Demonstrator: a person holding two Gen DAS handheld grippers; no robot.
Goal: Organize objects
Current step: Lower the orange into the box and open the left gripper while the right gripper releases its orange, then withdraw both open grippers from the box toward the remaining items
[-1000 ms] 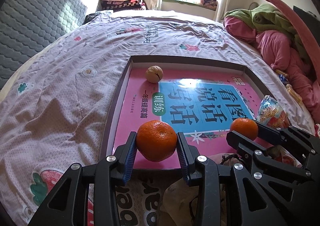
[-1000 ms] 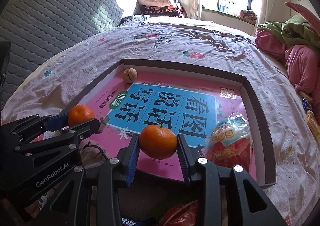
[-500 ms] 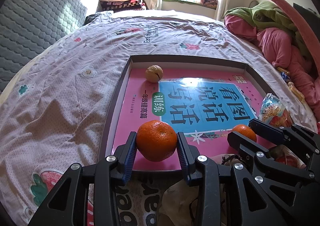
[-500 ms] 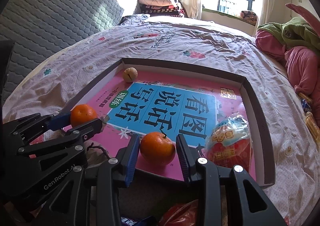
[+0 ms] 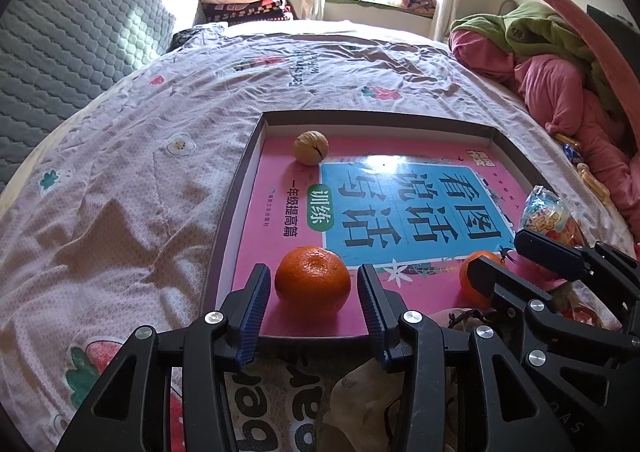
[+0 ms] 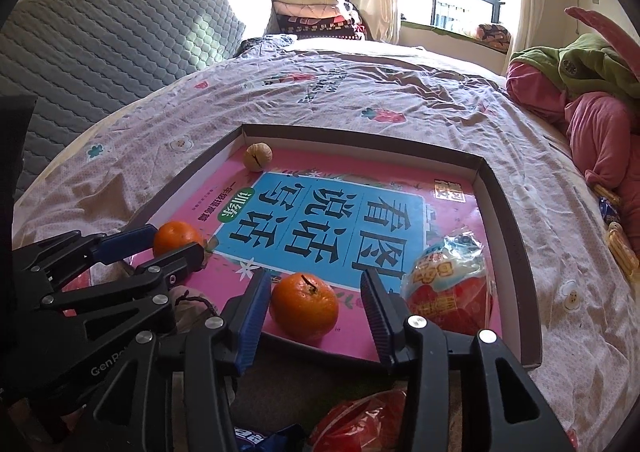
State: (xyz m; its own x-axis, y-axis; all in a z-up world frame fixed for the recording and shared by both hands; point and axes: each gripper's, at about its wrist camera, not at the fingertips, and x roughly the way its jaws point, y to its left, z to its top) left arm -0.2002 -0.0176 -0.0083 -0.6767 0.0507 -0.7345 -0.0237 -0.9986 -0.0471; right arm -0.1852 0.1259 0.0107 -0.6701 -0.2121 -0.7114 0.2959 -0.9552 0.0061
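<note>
Your left gripper (image 5: 312, 292) and right gripper (image 6: 312, 306), marked "GenRo…", each stand open astride a released tangerine: the left tangerine (image 5: 313, 279) and the right tangerine (image 6: 304, 306) rest on the pink book (image 6: 452, 208) in the tray (image 6: 508, 220).

Orange tangerines (image 5: 313, 279) – pink-and-blue book (image 5: 400, 204) – floral pink bedsheet (image 5: 120, 180).

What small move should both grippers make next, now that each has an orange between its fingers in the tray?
Probably draw both straight back. The left gripper and right gripper are open, with gaps beside the left orange and right orange, which rest on the pink book in the tray. Backing out straight should avoid nudging them.
</note>
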